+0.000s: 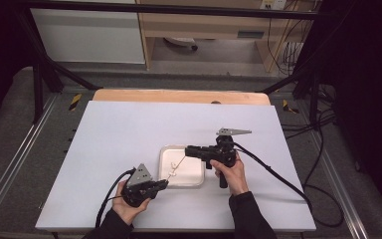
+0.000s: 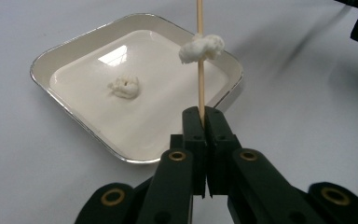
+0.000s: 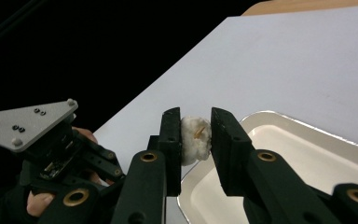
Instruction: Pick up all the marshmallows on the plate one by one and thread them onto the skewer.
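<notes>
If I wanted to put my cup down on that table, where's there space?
Bare: the far half of the table beyond the tray, and the left side. Crowded: around the tray, where the left claw and the right claw hold a stick.

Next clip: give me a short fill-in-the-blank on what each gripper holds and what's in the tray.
1. The left gripper is shut on a wooden ____.
2. The right gripper squeezes a white ____ at the skewer's end.
3. Another white lump lies loose in the ____.
4. The tray sits on a ____ table.

Missing words: skewer; lump; tray; white
</notes>
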A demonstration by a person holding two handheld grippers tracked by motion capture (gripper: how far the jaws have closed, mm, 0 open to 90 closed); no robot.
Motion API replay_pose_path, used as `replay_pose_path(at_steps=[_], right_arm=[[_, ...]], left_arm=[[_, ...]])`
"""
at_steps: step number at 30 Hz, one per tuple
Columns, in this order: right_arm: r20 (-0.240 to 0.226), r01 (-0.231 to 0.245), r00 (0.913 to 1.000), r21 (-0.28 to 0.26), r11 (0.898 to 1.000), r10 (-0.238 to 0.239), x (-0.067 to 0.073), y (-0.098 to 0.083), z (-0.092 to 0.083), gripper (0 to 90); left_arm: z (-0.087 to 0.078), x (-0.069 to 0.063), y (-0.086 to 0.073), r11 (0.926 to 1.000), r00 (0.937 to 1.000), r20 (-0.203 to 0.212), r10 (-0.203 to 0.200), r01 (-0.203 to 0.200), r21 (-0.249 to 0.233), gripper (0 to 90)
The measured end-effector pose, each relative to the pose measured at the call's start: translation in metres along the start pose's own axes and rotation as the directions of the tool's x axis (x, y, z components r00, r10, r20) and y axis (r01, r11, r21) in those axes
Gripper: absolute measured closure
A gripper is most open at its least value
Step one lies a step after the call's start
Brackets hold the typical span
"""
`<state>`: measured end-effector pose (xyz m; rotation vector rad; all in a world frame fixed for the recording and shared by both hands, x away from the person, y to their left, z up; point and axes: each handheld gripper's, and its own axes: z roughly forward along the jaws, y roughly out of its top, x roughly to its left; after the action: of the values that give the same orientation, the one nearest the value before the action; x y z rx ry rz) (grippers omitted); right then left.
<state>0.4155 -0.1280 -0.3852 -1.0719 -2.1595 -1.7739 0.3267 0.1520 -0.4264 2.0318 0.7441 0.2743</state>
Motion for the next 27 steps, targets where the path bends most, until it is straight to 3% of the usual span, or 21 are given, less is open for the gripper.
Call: replay_pose_path(at_steps=[2, 9, 21, 27], right_arm=[[-0.017, -0.004, 0.9998, 0.03, 1.0, 0.004, 0.001, -0.006, 0.006, 75.3], [-0.016, -0.005, 0.9999, 0.047, 0.999, 0.006, 0.002, -0.021, 0.018, 74.3], [-0.014, 0.006, 0.9999, 0.071, 0.997, -0.005, 0.006, -0.032, 0.025, 73.4], [0.029, 0.057, 0.9978, 0.07, 0.996, -0.059, 0.008, -0.027, 0.017, 55.8]], left_arm=[[-0.001, -0.001, 0.001, 1.0, 1.0, -0.003, 0.002, -0.002, -0.004, 88.4], [0.002, 0.0, 0.0, 0.9999, 0.9998, -0.013, -0.012, 0.012, 0.012, 88.4], [0.005, -0.001, -0.001, 0.9996, 0.9997, -0.01, -0.02, 0.021, 0.021, 88.4], [0.002, 0.001, -0.001, 0.9995, 0.9995, -0.017, -0.027, 0.028, 0.013, 88.4]])
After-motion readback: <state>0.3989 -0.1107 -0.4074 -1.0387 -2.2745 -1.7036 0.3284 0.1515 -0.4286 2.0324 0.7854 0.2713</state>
